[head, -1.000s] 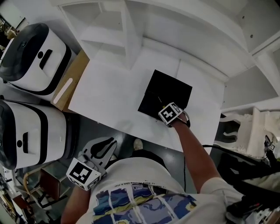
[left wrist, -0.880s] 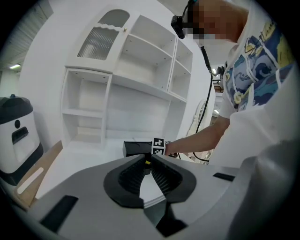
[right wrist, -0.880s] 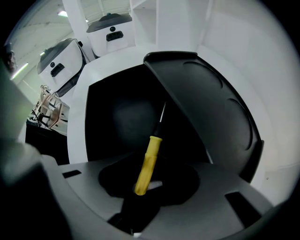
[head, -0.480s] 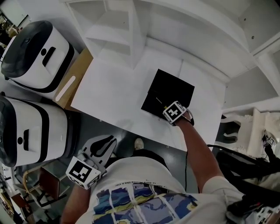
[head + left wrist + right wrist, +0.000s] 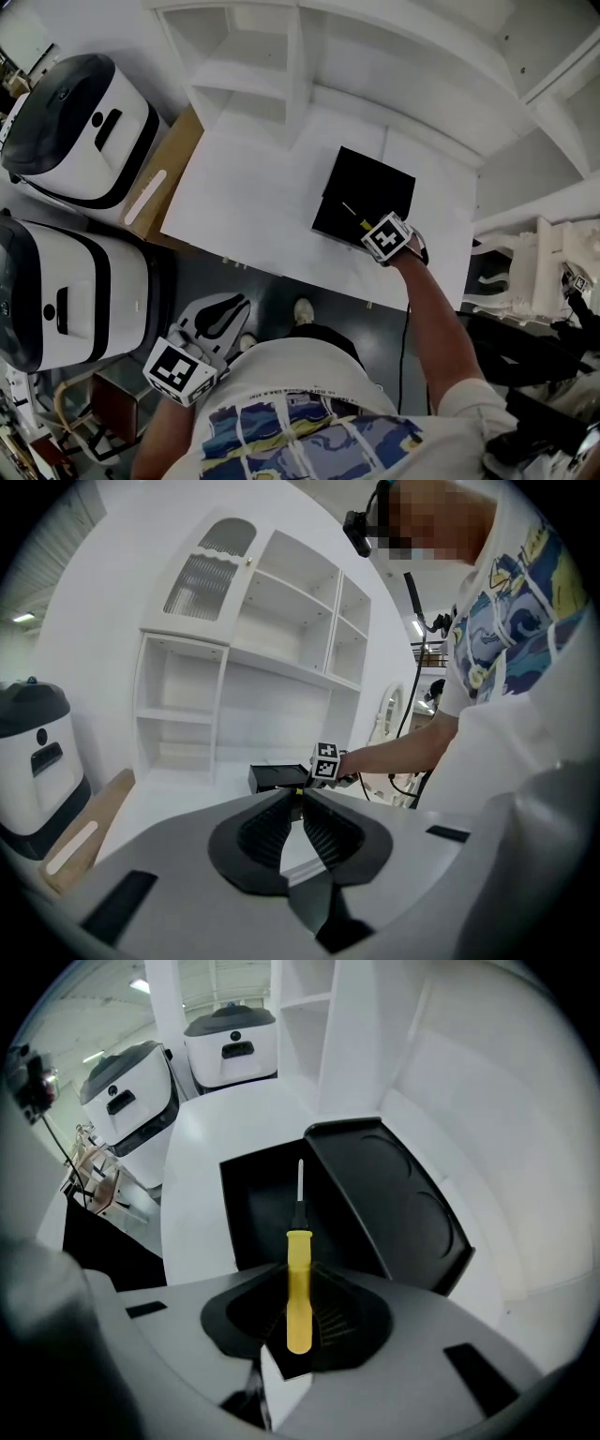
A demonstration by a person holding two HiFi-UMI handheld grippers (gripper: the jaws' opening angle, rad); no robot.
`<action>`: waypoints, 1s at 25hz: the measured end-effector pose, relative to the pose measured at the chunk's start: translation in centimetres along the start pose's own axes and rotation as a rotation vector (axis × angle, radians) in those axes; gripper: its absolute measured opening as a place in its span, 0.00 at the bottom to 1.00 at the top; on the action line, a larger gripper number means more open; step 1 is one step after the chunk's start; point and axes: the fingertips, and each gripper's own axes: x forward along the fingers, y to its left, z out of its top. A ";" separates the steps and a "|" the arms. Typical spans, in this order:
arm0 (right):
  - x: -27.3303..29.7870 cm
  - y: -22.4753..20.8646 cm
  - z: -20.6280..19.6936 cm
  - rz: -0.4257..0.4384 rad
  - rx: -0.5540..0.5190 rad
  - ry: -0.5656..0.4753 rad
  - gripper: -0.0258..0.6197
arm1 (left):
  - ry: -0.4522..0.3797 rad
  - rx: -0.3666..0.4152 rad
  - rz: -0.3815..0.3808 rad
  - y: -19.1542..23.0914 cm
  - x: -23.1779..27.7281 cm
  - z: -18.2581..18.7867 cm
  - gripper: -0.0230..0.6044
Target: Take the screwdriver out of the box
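Observation:
A black box [image 5: 370,183] lies open on the white table [image 5: 253,206], its lid [image 5: 398,1204] folded back to the right. My right gripper [image 5: 368,228] points steeply down over the box's near edge. Its jaws have just closed on the yellow handle of the screwdriver [image 5: 298,1246], and the thin metal shaft sticks out beyond them over the box's dark inside [image 5: 258,1208]. In the head view the screwdriver [image 5: 354,216] shows just off the marker cube. My left gripper [image 5: 225,314] hangs low beside the person's torso, away from the table, with its jaws together and nothing in them [image 5: 302,797].
Two white and black appliances [image 5: 80,127] [image 5: 66,291] stand left of the table, with a brown board [image 5: 159,178] between them and its edge. White shelving [image 5: 281,66] rises behind the table. A cable [image 5: 405,347] runs under the right arm.
My right gripper has risen a little from the box with the screwdriver between its jaws. The left gripper has stayed low by the torso with only a small drift.

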 end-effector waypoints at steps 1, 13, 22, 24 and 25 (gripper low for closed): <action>-0.9 0.3 0.2 -0.009 0.009 -0.011 0.18 | -0.004 0.000 -0.004 0.1 -0.5 -0.2 0.11; -8.3 9.3 1.9 0.011 0.201 -0.252 0.18 | -0.043 0.010 -0.063 0.7 -7.3 -2.7 0.11; -13.2 19.4 1.8 0.056 0.295 -0.395 0.18 | -0.048 0.022 -0.105 -0.3 -12.0 -4.6 0.11; -14.1 21.8 1.7 0.064 0.303 -0.424 0.18 | -0.048 0.027 -0.114 -0.5 -13.1 -5.2 0.10; -14.5 23.0 1.6 0.068 0.304 -0.438 0.18 | -0.048 0.028 -0.117 -0.7 -13.6 -5.6 0.08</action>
